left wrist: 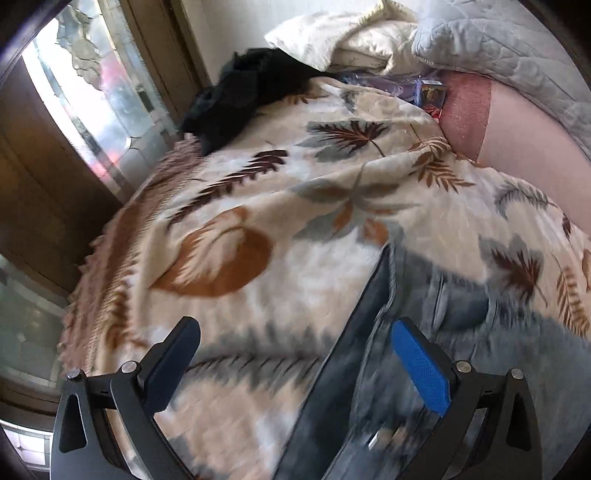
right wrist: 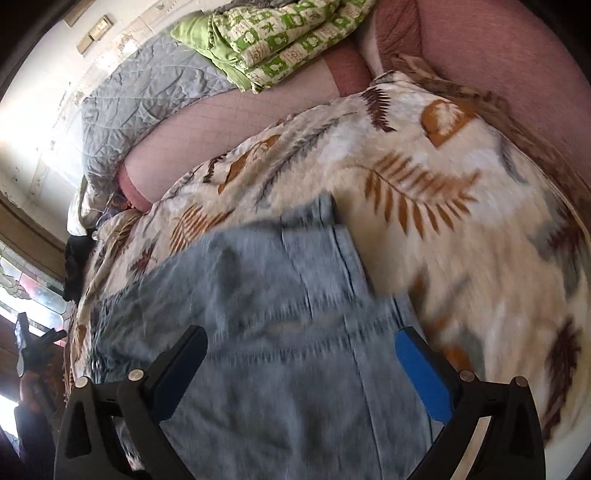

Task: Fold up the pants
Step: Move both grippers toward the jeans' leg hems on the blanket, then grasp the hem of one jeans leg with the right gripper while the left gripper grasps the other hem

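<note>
Light blue denim pants [right wrist: 288, 295] lie spread on a leaf-patterned blanket [right wrist: 424, 177]. In the right wrist view the pants fill the lower middle, and my right gripper [right wrist: 301, 345] hovers open just above them with nothing between its fingers. In the left wrist view the pants [left wrist: 436, 332] show their edge and a darker inner side at lower right. My left gripper [left wrist: 295, 332] is open over that edge, its blue-padded finger [left wrist: 421, 362] above the denim and its other finger over bare blanket [left wrist: 258, 192]. Both views are motion-blurred.
A black garment [left wrist: 236, 96] lies at the blanket's far left corner near a window [left wrist: 85, 92]. Cream pillows [left wrist: 351, 33], a grey quilt [right wrist: 147, 96], a green patterned blanket [right wrist: 280, 40] and a pink bolster [right wrist: 236, 118] sit at the head. The left gripper [right wrist: 27, 343] shows at far left.
</note>
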